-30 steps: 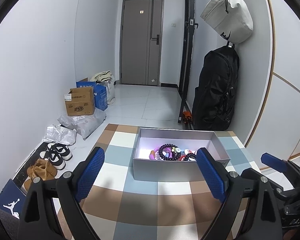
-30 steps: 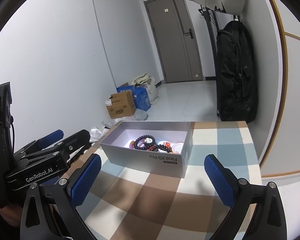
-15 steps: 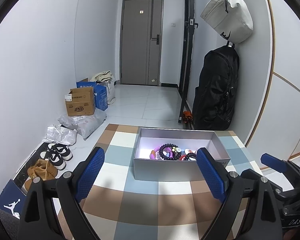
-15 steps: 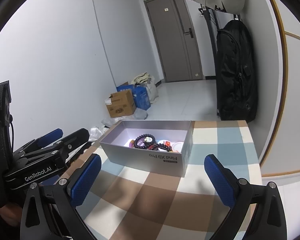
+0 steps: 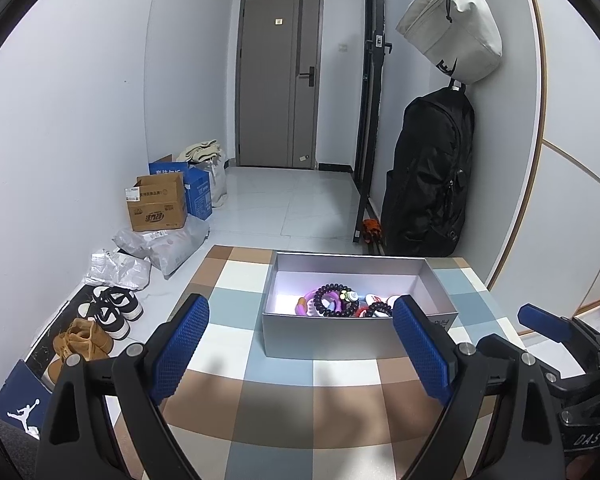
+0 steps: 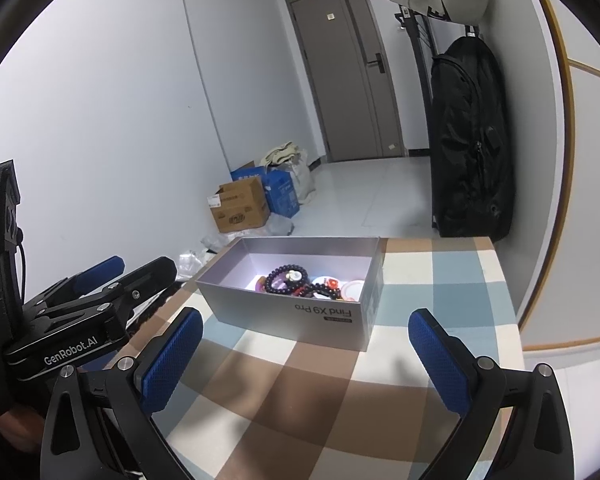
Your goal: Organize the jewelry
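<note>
Grey card, thin-walled: the box (image 5: pixel 360 336) sits open-topped on the checked tablecloth (image 5: pixel 260 420), toward the far edge, w/ the jewelry piled inside on its floor. Going left to right: the left gripper (image 5: pixel 300 344) hangs low over the cloth just short of the box's near wall, jaws wide, nothing between the blue pads (image 5: pixel 182 344). Inside the box, a purple ring-like piece (image 5: pixel 310 304) lies at the left of the pile, the dark bead bracelet (image 5: pixel 334 300) loops over it, then red/white bits to the right, prob. more bracelets but too tangled and small to say. The right gripper (image 6: pixel 306 354) is on the box's right-hand side, also jaws wide and empty, near the corner w/ the "Find X9 Pro" print. Handling, as a guess: beads are light, hard, round and slippery, strung on cord so the loop goes floppy when lifted; best pinched across one strand of the loop where it stands clear of the pile, not on a single bead. Box itself is light and could skid if nudged. Its long axis runs left-right across the left view, opening up; the bracelet lies flat, w/ no real heading.
</note>
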`<state>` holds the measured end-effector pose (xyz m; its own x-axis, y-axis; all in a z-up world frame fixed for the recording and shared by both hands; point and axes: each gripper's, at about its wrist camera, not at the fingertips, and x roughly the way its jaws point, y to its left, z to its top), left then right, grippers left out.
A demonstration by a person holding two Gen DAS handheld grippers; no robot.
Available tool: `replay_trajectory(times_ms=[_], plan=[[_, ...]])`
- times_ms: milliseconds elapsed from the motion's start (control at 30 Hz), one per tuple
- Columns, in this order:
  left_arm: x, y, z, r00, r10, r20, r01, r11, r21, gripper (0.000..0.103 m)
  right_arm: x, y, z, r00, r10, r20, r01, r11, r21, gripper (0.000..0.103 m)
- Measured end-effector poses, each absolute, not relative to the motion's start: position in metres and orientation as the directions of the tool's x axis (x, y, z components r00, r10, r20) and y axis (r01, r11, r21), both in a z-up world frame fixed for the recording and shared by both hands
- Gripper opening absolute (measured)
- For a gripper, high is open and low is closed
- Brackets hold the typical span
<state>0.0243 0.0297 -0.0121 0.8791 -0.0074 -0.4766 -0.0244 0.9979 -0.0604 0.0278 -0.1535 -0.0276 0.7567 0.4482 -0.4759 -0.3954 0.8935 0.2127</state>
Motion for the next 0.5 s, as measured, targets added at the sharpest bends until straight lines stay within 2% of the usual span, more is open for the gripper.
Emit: replay_trajectory(times_ms=[500], plan=[[0.0228, 0.027, -0.0126, 0.88, -0.026, -0.474, 0.002, 0.999, -0.051, 0.09, 0.0307, -0.1542, -0.0287, 0.755, 0.443, -0.484, -0.387, 0.896, 0.217, 0.103]])
